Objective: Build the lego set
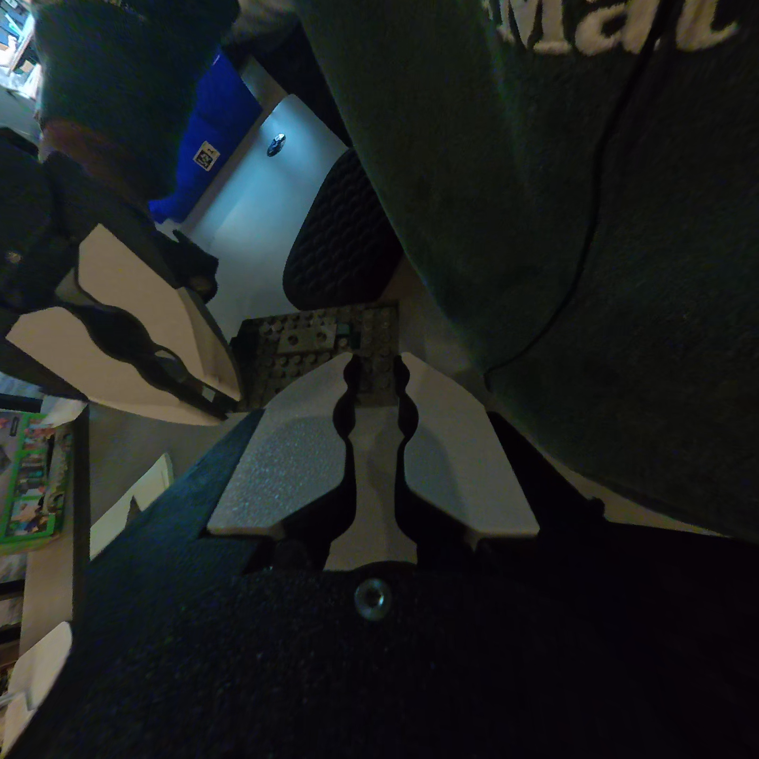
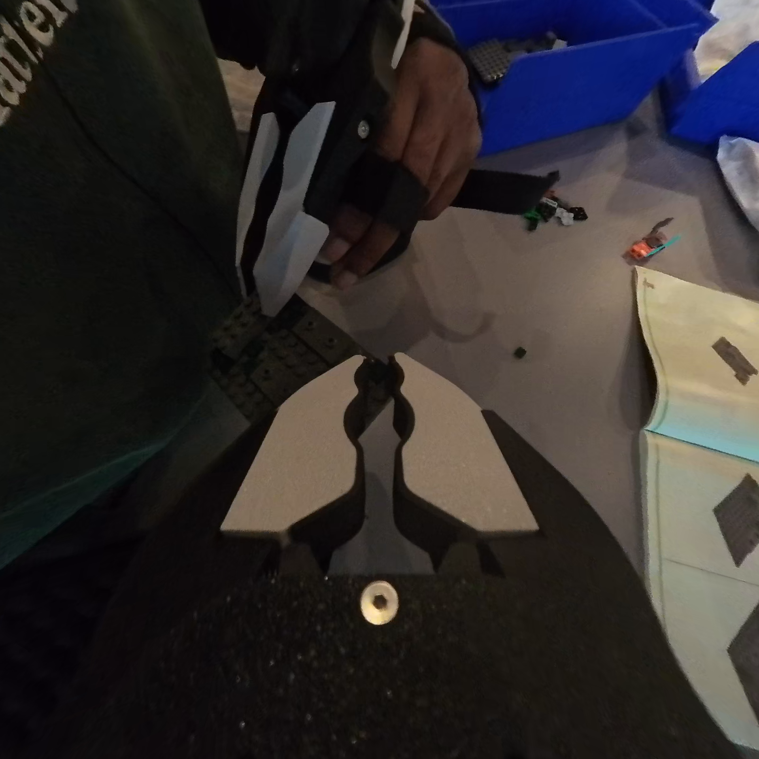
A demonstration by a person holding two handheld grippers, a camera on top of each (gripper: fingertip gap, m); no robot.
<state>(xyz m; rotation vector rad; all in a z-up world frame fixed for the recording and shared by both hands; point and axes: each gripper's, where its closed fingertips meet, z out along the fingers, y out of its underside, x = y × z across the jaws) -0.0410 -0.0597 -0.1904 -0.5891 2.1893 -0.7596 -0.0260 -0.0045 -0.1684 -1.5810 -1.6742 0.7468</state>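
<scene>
Step in hand, by my reading: seating a small piece onto the dark grey studded lego baseplate (image 1: 324,349) while the other tool steadies it. The plate is held up close against the person's dark green sweatshirt (image 1: 534,205), off the counter.

Left wrist view, left to right: the right tool (image 1: 230,404) comes in from the left, its white fingers nearly together, tips at the plate's near-left corner. Centre: the left tool (image 1: 374,361) has its jaws parted only by the plate's width and appears clamped on the plate's edge. A pale flat tile with holes sits already fixed among the studs.

Right wrist view, left to right: sweatshirt, then the left tool (image 2: 263,304) held by a hand (image 2: 415,164) through a black strap, tips down on the plate (image 2: 267,361). The right tool (image 2: 380,361) is closed to a sliver on something small and dark; what it is I cannot tell. Further right: grey counter (image 2: 513,287), loose bricks (image 2: 546,211), blue plastic bins (image 2: 575,82), open instruction booklet (image 2: 698,390).

Next move likely calls for aligning over the studs and pressing square while the left holds firm
</scene>
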